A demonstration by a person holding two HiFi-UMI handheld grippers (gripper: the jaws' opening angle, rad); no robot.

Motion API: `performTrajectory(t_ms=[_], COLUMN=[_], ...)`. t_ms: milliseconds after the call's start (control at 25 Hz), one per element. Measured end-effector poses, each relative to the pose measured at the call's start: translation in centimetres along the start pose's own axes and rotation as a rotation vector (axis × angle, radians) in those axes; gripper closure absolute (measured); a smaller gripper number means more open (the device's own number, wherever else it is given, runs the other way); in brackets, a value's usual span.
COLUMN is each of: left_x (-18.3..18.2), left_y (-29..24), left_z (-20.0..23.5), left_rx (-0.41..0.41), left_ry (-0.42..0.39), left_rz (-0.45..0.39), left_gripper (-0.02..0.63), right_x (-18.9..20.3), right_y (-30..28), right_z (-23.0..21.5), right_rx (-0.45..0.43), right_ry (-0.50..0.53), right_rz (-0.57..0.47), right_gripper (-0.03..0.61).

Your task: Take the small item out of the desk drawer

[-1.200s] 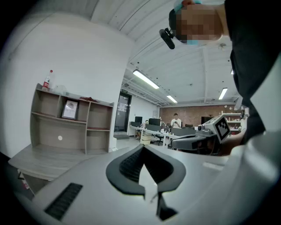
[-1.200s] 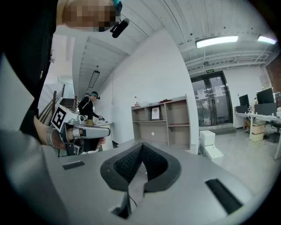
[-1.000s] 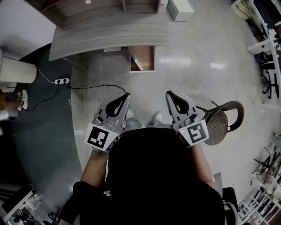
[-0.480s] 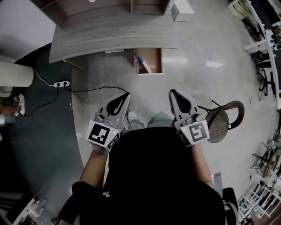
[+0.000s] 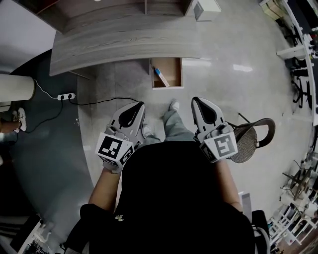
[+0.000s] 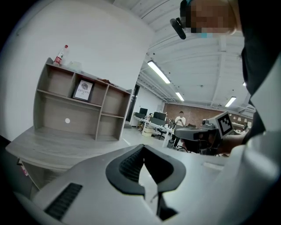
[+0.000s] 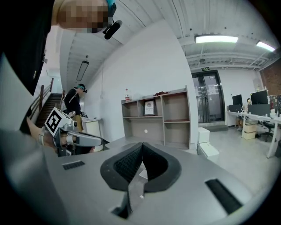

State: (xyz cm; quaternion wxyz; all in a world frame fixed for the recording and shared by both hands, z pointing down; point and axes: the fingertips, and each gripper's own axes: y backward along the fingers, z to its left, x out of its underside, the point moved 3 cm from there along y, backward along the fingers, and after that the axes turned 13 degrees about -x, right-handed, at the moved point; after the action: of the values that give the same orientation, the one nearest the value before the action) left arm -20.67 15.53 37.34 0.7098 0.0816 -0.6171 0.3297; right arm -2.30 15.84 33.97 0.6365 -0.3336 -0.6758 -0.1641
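Note:
The grey wooden desk (image 5: pixel 119 42) runs across the top of the head view. Its drawer (image 5: pixel 175 71) stands pulled out over the floor. Inside it lies a small blue and white item (image 5: pixel 160 77). My left gripper (image 5: pixel 141 105) and right gripper (image 5: pixel 195 100) are held in front of my body, well short of the drawer, pointing toward it. Both are shut with nothing between their jaws. In the left gripper view the left gripper (image 6: pixel 142 147) shows its tips together, and so does the right gripper (image 7: pixel 141 146) in the right gripper view.
A round woven chair (image 5: pixel 252 139) stands just right of my right arm. A power strip (image 5: pixel 66 95) and black cable lie on the floor at left. A shelf unit (image 5: pixel 114 11) sits on the desk, with a white box (image 5: pixel 206 9) beside it. People stand in the distance.
My body has stepped toward the desk, one leg swinging forward between the grippers. The drawer now sits a little nearer in view. Both grippers stay shut.

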Motion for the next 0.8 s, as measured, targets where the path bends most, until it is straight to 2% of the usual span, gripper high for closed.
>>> performTrajectory(t_ms=[200,440,640,800], left_x=[-0.6,0.0,3.8,7.4], left_y=[-5.8,-13.0,-18.4,-21.1], left_z=[-0.3,0.1,1.5,2.7], left_rx=[-0.052,-0.147,-0.223,-0.294], left_ry=[0.011,0.078,0.162,0.259], left_rz=[0.048,0.145,0.288,0.404], left_gripper=[0.606,0.606,0.604,0.604], right_x=[-0.9,-1.7,-0.5,0.8], right_y=[-1.9,-4.5,-6.2,-6.8], right_z=[-6.0,-13.2,-17.7,-19.5], right_rx=[-0.047,-0.117,-0.154,-0.198], right_ry=[-0.016,-0.012,-0.028,-0.034], right_rz=[0.001,0.017,0.088,0.148], right_gripper=[0.581,0.582,0.581,0.581])
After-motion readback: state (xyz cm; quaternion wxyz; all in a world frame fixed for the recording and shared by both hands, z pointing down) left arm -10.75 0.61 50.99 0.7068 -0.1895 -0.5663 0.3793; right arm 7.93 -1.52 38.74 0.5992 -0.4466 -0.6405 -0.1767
